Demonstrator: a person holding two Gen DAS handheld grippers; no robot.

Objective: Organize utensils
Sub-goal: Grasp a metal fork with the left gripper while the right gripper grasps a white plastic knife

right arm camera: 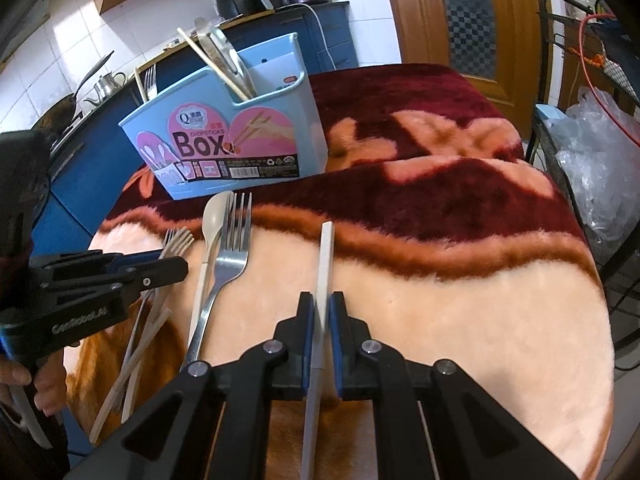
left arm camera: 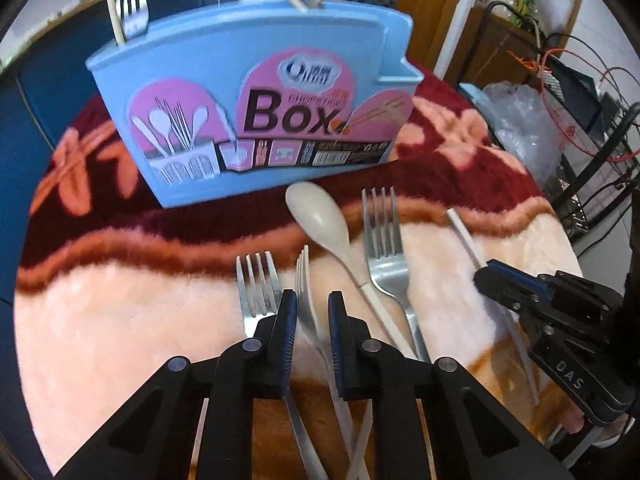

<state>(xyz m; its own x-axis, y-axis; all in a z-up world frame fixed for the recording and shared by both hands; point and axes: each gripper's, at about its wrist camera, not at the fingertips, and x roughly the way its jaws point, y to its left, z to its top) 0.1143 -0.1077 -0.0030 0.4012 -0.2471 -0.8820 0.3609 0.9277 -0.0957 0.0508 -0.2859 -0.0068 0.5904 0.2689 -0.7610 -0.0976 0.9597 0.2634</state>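
Observation:
My left gripper points down at the blanket, its pads closed on a beige fork that is turned on its edge, tines toward the box. In the right wrist view that left gripper comes in from the left with the fork's tines poking out. My right gripper is shut on a white chopstick; from the left wrist view the right gripper sits at the right with the chopstick. A blue utensil box stands upright behind, holding a fork and chopsticks.
On the blanket lie a steel fork, a beige spoon and a larger steel fork. The box stands near the table's far left edge. A wire rack with cables and plastic bags stands at the right.

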